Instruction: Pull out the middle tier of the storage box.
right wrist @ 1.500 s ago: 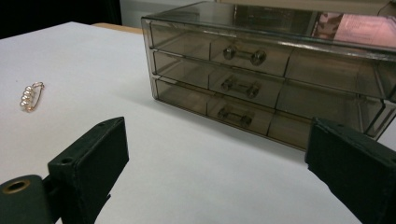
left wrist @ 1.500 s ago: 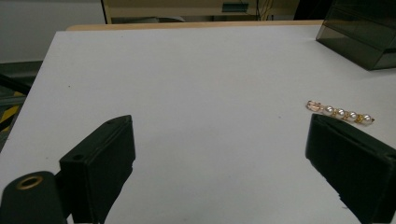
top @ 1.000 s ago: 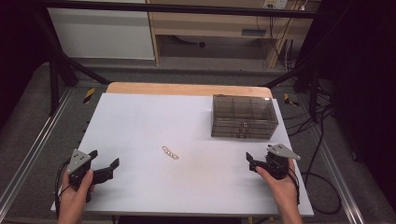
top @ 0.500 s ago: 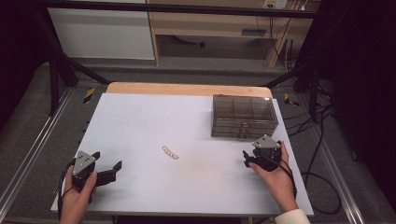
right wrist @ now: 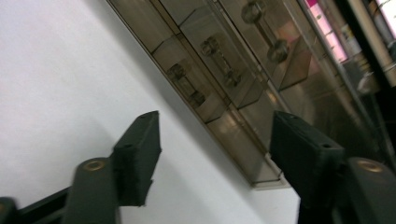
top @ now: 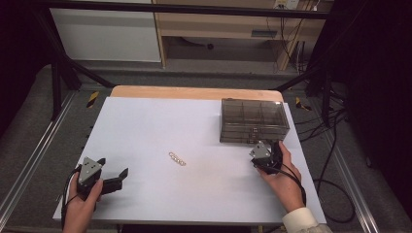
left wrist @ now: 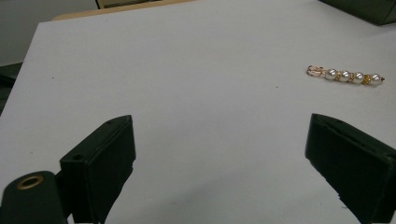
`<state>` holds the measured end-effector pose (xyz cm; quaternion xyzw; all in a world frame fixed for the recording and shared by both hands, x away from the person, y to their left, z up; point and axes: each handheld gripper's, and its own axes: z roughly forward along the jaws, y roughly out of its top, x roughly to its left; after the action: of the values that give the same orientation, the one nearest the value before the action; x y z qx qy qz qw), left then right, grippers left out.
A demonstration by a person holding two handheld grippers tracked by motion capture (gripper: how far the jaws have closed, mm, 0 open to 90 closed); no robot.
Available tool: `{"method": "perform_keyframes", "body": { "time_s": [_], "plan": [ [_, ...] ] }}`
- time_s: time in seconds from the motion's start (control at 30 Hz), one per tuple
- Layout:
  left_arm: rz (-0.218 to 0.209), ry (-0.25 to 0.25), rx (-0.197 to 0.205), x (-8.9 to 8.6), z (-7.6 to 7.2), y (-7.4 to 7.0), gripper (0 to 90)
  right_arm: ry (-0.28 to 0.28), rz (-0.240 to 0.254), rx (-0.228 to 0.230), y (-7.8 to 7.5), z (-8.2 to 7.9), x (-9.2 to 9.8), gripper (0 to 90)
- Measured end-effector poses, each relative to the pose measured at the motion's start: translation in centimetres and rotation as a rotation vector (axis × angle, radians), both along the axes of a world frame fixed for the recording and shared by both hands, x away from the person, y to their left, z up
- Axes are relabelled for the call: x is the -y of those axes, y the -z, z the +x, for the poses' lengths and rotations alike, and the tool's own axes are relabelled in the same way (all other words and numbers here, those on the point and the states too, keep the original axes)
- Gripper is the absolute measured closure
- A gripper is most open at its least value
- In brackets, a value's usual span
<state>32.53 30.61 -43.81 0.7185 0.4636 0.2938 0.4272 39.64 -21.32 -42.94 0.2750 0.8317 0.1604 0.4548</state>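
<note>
The table [top: 145,126] carries three groups of things. Taking its centre as the dial's middle in the high view, the drawer box [top: 253,120] stands at about two o'clock, near the far right edge. The beaded clip [top: 177,158] lies just below centre, toward seven o'clock, well apart from the box. The left gripper [top: 116,177] sits at eight o'clock near the front left corner, with the clip at its two o'clock. The right gripper [top: 262,154] sits at four o'clock, just before the box's front face, the box at its twelve o'clock.
</note>
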Motion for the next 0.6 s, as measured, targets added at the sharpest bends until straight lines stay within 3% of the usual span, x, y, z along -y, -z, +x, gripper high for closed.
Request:
{"method": "perform_keyframes", "body": {
  "time_s": [0.1,0.17,0.27,0.47,0.6],
  "plan": [
    [0.009,0.001,-0.001,0.1,0.0,0.0,8.4,-0.027,-0.082,0.031,0.2,0.1,-0.4,41.9],
    [0.012,0.002,0.000,0.1,0.0,0.0,8.3,-0.046,-0.175,0.057,0.5,0.1,-0.8,46.2],
    [0.021,0.005,-0.001,0.2,0.0,0.0,8.3,-0.071,-0.272,0.104,0.8,0.1,-1.4,52.6],
    [0.028,0.008,-0.003,0.2,0.0,0.1,8.4,-0.116,-0.392,0.174,1.4,0.1,-2.3,63.1],
    [0.029,0.010,-0.006,0.3,0.0,0.1,8.3,-0.137,-0.456,0.195,1.7,0.4,-2.8,67.4]
  ]
}}
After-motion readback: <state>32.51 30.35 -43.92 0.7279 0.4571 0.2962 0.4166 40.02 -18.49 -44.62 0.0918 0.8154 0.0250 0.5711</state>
